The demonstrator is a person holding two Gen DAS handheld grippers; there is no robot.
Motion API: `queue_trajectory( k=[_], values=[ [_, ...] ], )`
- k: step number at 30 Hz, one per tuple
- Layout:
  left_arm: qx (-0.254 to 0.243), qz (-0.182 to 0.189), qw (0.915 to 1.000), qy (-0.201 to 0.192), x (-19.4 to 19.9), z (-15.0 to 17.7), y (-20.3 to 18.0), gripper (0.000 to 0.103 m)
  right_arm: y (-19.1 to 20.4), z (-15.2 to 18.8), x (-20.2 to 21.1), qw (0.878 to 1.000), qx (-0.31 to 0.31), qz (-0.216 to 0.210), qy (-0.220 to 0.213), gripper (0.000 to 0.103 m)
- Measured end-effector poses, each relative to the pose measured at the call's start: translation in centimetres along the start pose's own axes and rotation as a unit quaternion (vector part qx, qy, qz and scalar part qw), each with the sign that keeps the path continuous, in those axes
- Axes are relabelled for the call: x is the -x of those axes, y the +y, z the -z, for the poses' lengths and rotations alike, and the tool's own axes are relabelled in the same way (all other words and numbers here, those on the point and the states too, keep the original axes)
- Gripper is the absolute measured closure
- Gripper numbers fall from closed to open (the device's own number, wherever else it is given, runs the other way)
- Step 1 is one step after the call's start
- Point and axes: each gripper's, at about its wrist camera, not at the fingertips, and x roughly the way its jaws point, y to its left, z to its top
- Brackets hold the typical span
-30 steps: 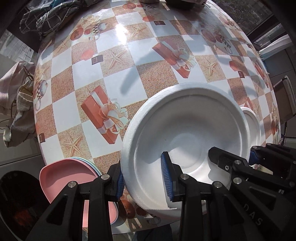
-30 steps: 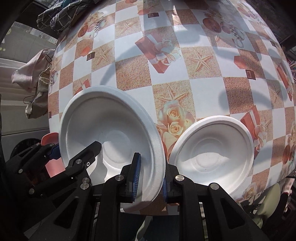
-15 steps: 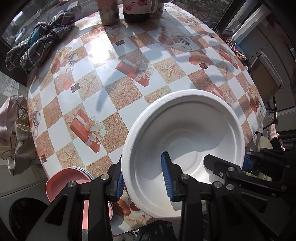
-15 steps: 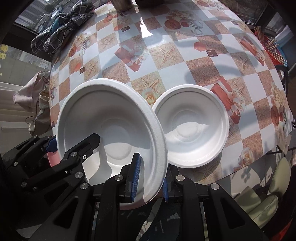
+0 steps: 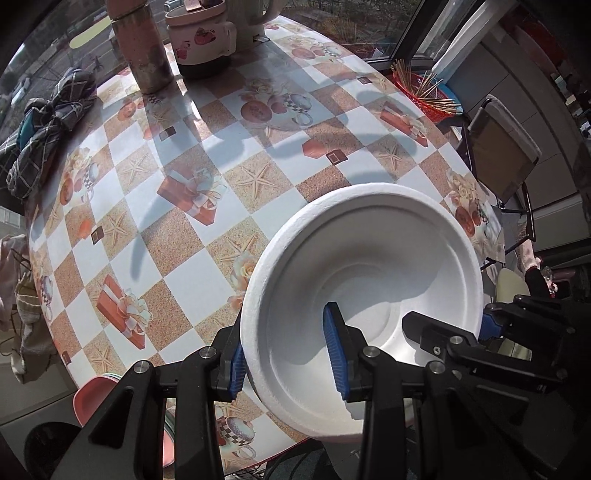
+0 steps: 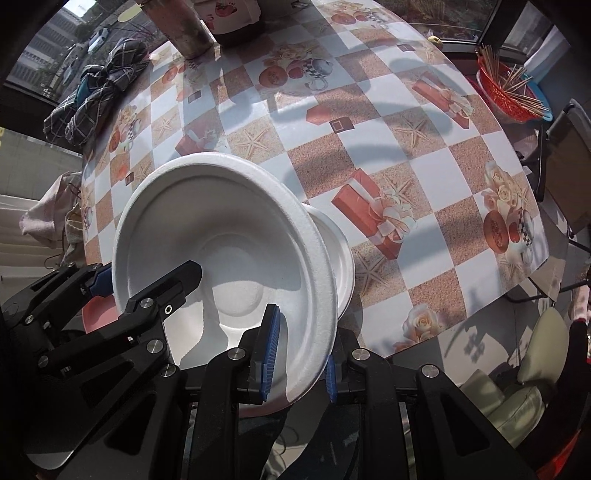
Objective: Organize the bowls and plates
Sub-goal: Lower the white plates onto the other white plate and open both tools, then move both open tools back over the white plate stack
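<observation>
the large white foam bowl (image 5: 369, 280) hangs in the air above the near edge of the table, tilted so its hollow faces the cameras. both grippers hold it by the rim. the left gripper (image 5: 286, 354) is clamped on the bowl's left rim, one blue pad outside the wall and the other inside the hollow. the right gripper (image 6: 301, 356) is clamped on the opposite rim in the same way, one pad within the bowl and one behind its lip.

in the right wrist view a second white bowl (image 6: 338, 254) lies on the table directly beneath and behind the held one, only its right edge showing past the lifted rim; whether the two touch cannot be told from here.

a pink plate (image 5: 94, 397) pokes out at the near left corner of the table, with what looks like a greenish rim stacked under it, though that part is small and half hidden.

the table (image 5: 229, 155) wears a checked cloth printed with starfish, gift boxes and roses. at its far side stand a tall rusty-looking canister (image 5: 142, 44) and a white pot with red fruit prints (image 5: 203, 35), close together. a dark plaid cloth (image 5: 48, 125) is bunched at the far left edge. off the far right corner sits a red basket of thin sticks (image 6: 511, 92).
</observation>
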Motion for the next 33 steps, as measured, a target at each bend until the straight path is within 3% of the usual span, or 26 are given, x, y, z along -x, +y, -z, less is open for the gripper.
queue_trajectory(
  k=[15,19,20,22,27,28,33],
  values=[
    [0.037,-0.01,0.9976,0.058,-3.8,-1.0,-1.8,0.061,-3.2,-1.4,-2.8,0.998,0.018,-0.014,0.057,0.079],
    [0.055,-0.021,0.9962,0.064,-4.1,-0.7,-0.7,0.05,-3.2,-1.5,-3.3,0.997,0.016,-0.037,0.059,0.076],
    [0.057,-0.029,0.9959,0.064,-4.0,-0.6,-0.5,0.048,-3.3,-1.5,-3.4,0.997,0.014,-0.037,0.06,0.071],
    [0.062,-0.052,0.9945,0.067,-3.9,-0.5,0.1,0.047,-3.6,-1.4,-3.5,0.998,0.008,-0.027,0.058,0.036],
    [0.09,-0.044,0.994,0.042,-2.8,-0.1,2.0,0.026,-5.0,-1.3,-3.5,0.997,-0.028,-0.034,0.057,0.001],
    [0.092,-0.043,0.9939,0.043,-2.7,-0.1,2.1,0.021,-5.2,-1.3,-3.4,0.998,-0.032,-0.028,0.056,0.001],
    [0.084,-0.047,0.9935,0.06,-3.2,-0.1,1.8,0.02,-5.2,-1.4,-2.9,0.998,-0.03,-0.026,0.042,0.001]
  ],
)
